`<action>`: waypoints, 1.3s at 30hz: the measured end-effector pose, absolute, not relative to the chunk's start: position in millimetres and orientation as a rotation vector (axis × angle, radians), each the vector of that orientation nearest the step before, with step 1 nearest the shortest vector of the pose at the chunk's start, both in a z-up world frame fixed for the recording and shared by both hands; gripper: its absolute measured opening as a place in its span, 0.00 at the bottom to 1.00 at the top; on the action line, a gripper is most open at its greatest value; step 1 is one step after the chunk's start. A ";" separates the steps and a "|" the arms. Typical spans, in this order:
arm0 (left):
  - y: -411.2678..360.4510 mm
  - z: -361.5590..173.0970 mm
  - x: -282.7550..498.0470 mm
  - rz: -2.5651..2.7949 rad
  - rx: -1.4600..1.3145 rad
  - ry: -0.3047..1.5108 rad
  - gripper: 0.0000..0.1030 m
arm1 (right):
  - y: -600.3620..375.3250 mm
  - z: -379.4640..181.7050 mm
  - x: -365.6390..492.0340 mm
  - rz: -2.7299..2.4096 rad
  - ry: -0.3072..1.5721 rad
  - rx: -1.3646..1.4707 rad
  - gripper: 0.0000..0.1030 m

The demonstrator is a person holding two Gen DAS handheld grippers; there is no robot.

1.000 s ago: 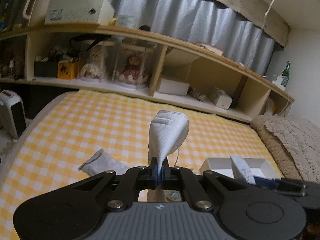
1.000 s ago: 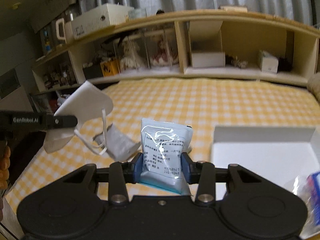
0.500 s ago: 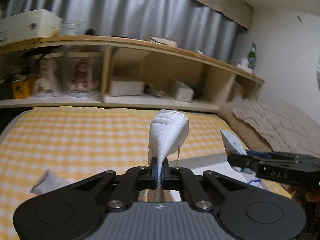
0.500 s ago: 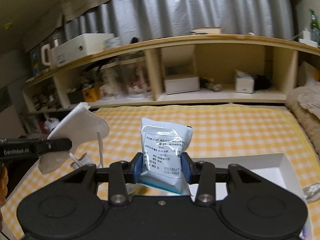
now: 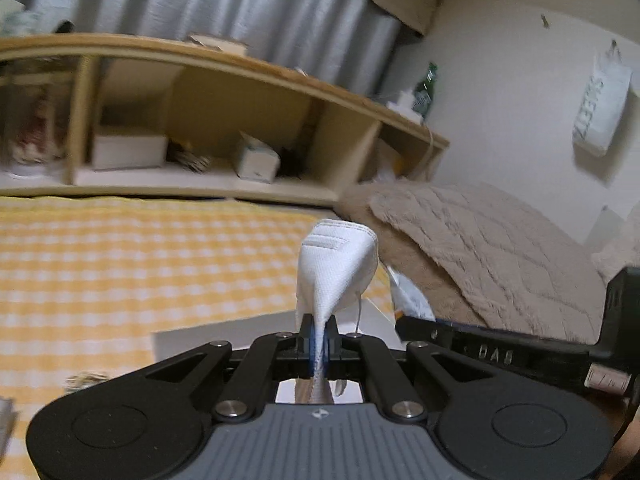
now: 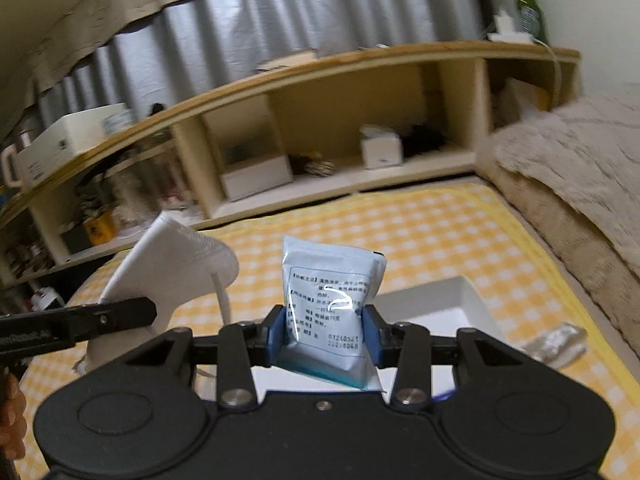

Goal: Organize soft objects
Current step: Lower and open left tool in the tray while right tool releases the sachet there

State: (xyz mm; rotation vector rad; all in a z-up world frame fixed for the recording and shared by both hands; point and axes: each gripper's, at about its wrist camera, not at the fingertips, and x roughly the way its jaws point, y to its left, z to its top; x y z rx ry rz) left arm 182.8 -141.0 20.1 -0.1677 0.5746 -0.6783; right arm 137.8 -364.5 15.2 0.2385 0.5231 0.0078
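Observation:
My left gripper (image 5: 319, 339) is shut on a white face mask (image 5: 335, 264) and holds it up above the near edge of a white open box (image 5: 224, 338). The mask also shows in the right wrist view (image 6: 176, 264), at the left, with its ear loop hanging. My right gripper (image 6: 325, 334) is shut on a pale blue sealed packet (image 6: 329, 304) with printed text, held above the same white box (image 6: 448, 300). The right gripper (image 5: 404, 326) shows in the left wrist view at the right, with the packet's edge (image 5: 408, 296) sticking up.
The box lies on a yellow checked bed cover (image 6: 420, 232). A clear crumpled wrapper (image 6: 556, 344) lies right of the box. A beige fluffy blanket (image 5: 480, 248) is heaped at the right. A wooden shelf (image 5: 200, 112) with boxes and dolls runs along the back.
Both grippers have swung to the right with their loads. The white box now lies closer under them and the beige blanket has come into view.

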 end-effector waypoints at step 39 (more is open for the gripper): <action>-210.2 -65.4 237.7 -0.587 0.031 0.790 0.77 | -416.4 -55.0 205.2 -0.135 0.754 0.060 0.79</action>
